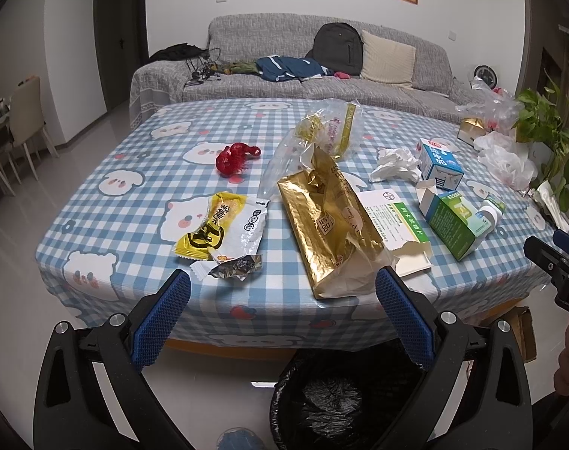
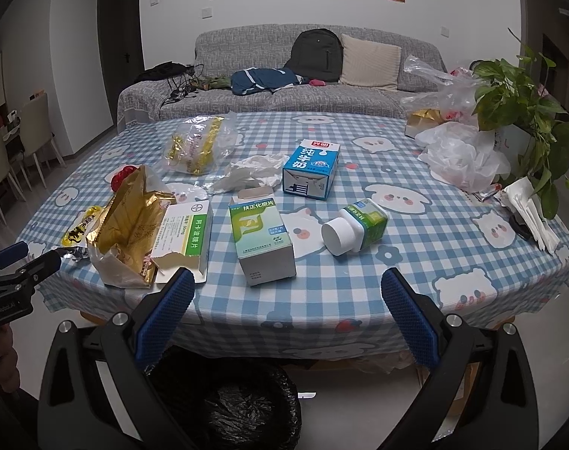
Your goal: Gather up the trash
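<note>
hovering side by side off the near edge of the desk [image 1: 108, 225], both tools point forward over the blue-and-white checked cloth, level with each other and empty. the left gripper [image 1: 282, 288] has its blue-padded fingers [image 1: 164, 318] spread wide with nothing between them; the right gripper [image 2: 288, 292] is likewise wide apart and holds nothing. each shows at the edge of the other's view.

below them on the floor stands a black-lined trash bin [image 1: 333, 405], close under the desk edge.

nearest on the desk, a torn gold foil bag [image 1: 325, 225] lies flat near the edge, in front of the left gripper. to its left are a small crumpled silver wrapper [image 1: 235, 267] and, just beyond it, a yellow snack packet [image 1: 216, 227]. just right of the gold bag lies a torn white-and-green medicine box [image 2: 186, 236], then a green-and-white carton lying on its side [image 2: 261, 240], then a tipped white-capped green bottle [image 2: 355, 227].

further back sit a crumpled white tissue [image 2: 252, 176], a blue-and-white milk carton [image 2: 310, 168] standing upright, a clear plastic bag with gold print [image 2: 200, 146], and a red crinkled wrapper [image 1: 233, 159].

at the far right are white plastic bags [image 2: 460, 157] beside a leafy potted plant [image 2: 520, 108]. a grey sofa [image 2: 246, 48] stands behind the desk.
</note>
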A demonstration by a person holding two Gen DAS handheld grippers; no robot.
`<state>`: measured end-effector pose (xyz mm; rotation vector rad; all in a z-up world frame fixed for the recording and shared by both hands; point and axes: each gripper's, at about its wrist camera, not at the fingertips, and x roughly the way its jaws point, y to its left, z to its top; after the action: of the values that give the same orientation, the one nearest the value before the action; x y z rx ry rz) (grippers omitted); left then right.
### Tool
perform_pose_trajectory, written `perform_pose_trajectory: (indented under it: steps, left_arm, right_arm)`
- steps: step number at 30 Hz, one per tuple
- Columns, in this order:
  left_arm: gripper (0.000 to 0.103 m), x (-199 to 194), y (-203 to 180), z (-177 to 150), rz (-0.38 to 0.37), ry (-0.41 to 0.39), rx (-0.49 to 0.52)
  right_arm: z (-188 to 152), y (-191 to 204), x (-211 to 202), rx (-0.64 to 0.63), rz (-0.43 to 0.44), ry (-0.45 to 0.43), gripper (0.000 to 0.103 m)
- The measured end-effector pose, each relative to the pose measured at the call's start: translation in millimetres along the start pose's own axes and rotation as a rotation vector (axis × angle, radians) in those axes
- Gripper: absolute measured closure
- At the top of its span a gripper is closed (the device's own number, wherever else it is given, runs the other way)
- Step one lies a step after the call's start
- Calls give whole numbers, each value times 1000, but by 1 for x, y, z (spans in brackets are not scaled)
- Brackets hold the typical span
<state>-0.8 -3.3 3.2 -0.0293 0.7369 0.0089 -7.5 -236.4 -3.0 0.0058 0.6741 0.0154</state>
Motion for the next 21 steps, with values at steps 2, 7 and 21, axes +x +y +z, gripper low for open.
perform_pose_trajectory:
  steps: [2,7,21]
  left_arm:
    - [7,1,0,0,-1,0,1]
    - [7,1,-1,0,0,0,1]
    - [7,3,-1,0,0,1,4]
  right_arm:
    - [0,0,0,-1,-1,1,7]
    - [0,0,1,0,0,1,7]
    - [2,1,3,-2,-1,1,7]
